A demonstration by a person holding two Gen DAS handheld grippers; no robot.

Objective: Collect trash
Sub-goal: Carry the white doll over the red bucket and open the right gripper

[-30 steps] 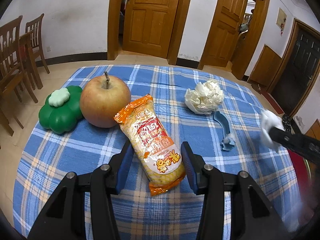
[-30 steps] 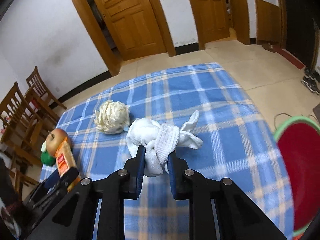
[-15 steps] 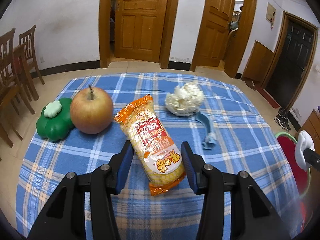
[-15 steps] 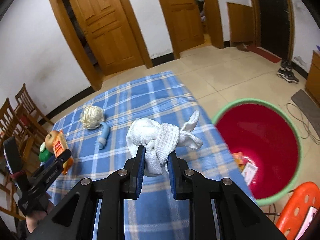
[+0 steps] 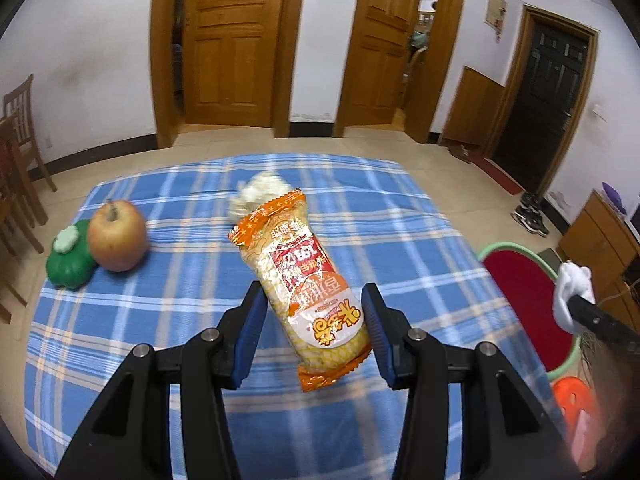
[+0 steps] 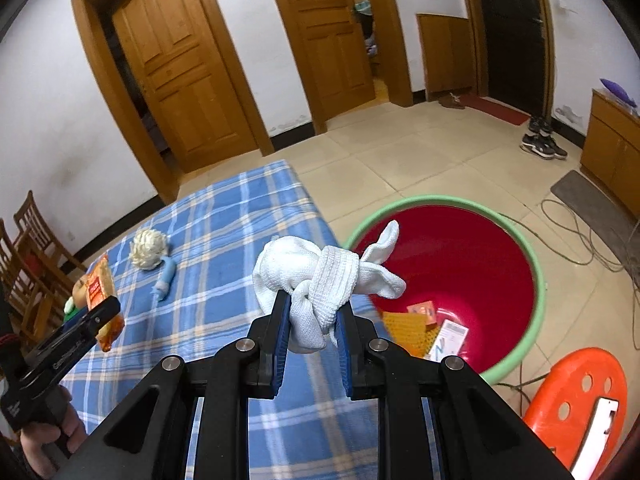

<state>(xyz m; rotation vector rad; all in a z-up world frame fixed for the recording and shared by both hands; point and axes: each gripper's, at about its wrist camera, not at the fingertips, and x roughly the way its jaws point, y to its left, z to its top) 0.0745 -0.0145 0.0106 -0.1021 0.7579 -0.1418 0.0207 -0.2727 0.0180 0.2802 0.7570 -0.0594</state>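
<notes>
The left gripper (image 5: 312,320) is gripping an orange snack packet (image 5: 306,286) above the blue plaid tablecloth (image 5: 400,240). The right gripper (image 6: 310,320) is clamping a knotted white sock (image 6: 324,280) – held at the table edge, beside the red basin (image 6: 460,264) on the floor.

The snack packet (image 5: 308,284) is glossy printed plastic film with crimped ends. The knotted white sock (image 6: 320,284) is ribbed knit cloth, matt and soft. A woven blue plaid tablecloth (image 5: 400,248) covers the surface. The left claw (image 5: 312,320) and right claw (image 6: 312,316) are matt black plastic with blue pads and shiny metal rivets. The red basin (image 6: 480,264) is smooth glossy plastic with a green rim. The doors (image 5: 232,40) are varnished wood.
</notes>
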